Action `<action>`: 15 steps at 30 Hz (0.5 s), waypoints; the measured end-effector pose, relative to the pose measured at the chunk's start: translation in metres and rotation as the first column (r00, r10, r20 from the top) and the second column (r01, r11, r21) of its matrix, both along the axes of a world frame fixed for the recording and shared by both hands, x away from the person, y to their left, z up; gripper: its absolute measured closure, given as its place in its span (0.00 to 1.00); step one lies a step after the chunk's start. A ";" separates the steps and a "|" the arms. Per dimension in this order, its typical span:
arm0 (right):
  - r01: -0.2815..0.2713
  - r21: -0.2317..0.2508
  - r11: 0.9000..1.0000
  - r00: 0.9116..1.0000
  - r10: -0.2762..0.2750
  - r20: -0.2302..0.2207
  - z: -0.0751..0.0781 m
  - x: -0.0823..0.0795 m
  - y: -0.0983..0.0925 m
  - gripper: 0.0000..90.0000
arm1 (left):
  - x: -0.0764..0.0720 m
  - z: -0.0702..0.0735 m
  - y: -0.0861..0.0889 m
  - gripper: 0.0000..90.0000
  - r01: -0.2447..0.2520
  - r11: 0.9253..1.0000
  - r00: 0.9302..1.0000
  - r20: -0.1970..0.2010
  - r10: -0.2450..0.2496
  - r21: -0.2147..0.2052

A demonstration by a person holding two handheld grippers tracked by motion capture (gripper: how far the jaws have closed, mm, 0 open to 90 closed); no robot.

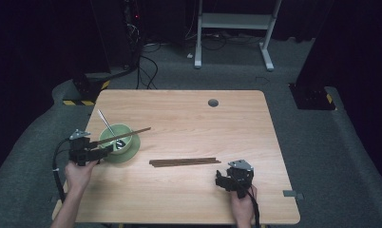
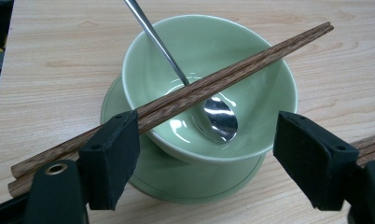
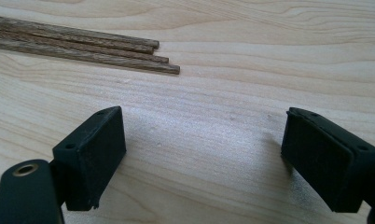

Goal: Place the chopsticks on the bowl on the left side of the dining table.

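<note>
While chopsticks (image 2: 213, 81) rest across the bowl (image 2: 265, 70), touching one pad, the left tool (image 2: 213, 154) stands spread.

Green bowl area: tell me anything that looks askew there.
A pair of chopsticks lies slantwise across the green bowl rim, one end jutting past the left claw. A metal spoon leans inside, handle sticking out.

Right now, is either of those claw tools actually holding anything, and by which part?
Nothing is held. The left gripper stands open, with the chopsticks lying across the bowl beside one jaw. The right gripper is open over the table.
</note>
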State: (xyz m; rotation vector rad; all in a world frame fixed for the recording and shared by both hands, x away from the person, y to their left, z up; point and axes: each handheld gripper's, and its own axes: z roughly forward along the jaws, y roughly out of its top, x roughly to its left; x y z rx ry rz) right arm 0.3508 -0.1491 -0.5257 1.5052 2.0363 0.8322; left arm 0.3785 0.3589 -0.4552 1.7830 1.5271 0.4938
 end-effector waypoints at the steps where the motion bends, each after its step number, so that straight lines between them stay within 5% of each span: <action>1: 0.000 0.000 1.000 1.000 0.000 0.000 0.000 0.000 0.000 0.15 | 0.000 0.000 0.000 0.26 -0.001 1.000 1.000 0.000 0.001 0.000; 15: 0.000 0.000 1.000 1.000 0.000 0.000 0.000 0.000 0.000 0.15 | 0.007 -0.001 -0.001 0.26 -0.006 1.000 1.000 0.000 0.006 0.021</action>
